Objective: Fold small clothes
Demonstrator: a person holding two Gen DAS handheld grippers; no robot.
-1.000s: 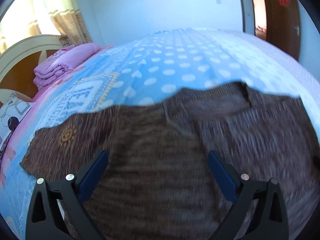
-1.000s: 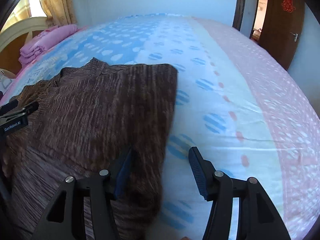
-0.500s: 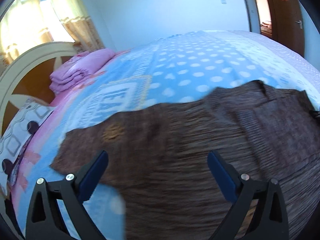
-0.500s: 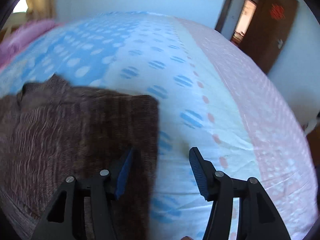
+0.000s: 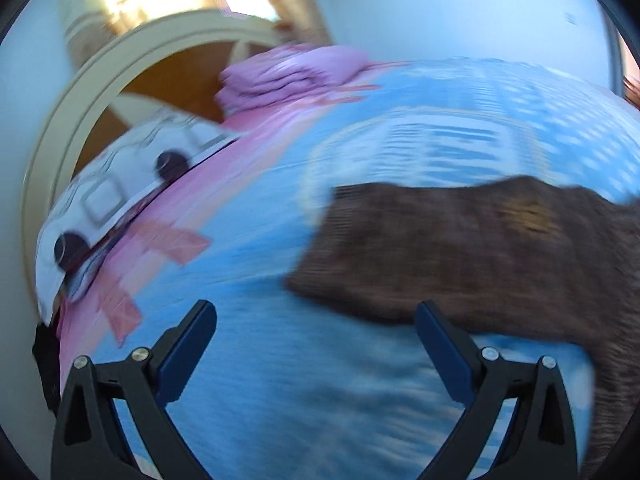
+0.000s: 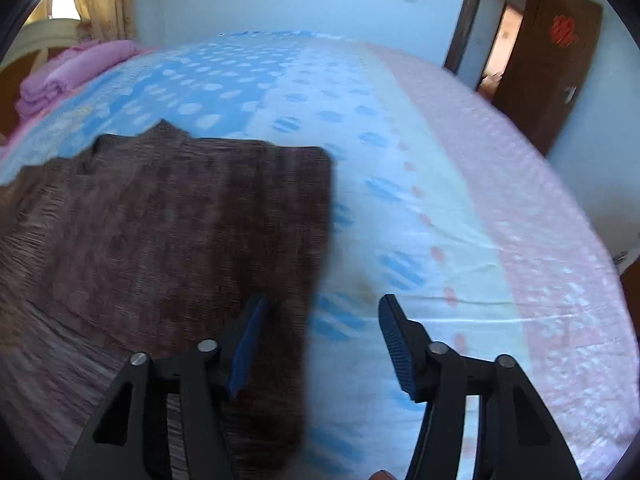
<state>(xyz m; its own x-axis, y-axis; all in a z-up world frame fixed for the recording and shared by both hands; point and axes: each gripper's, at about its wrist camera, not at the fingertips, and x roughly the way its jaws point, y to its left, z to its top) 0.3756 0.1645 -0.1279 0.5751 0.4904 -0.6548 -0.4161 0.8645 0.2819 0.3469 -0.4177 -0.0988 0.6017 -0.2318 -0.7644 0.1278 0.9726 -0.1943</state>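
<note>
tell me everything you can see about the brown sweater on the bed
The brown sweater is a ribbed, streaky knit lying flat on the blue dotted bedsheet, neckline toward the far end. Its right side looks folded in, giving a straight edge. In the left view a sleeve stretches out sideways with a small yellowish mark. Neither gripper grips it.

Both wrist views downward, bed (image 5: 280, 360) shared

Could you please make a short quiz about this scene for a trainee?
1. True or false: the right gripper grips the sweater.
2. The pink blanket lies: A) on the sweater B) near the headboard C) by the door.
3. Fill in: the left gripper stands ___.

Key: 1 false, its jaws are apart over the sweater's edge. 2 B. 3 open.
</note>
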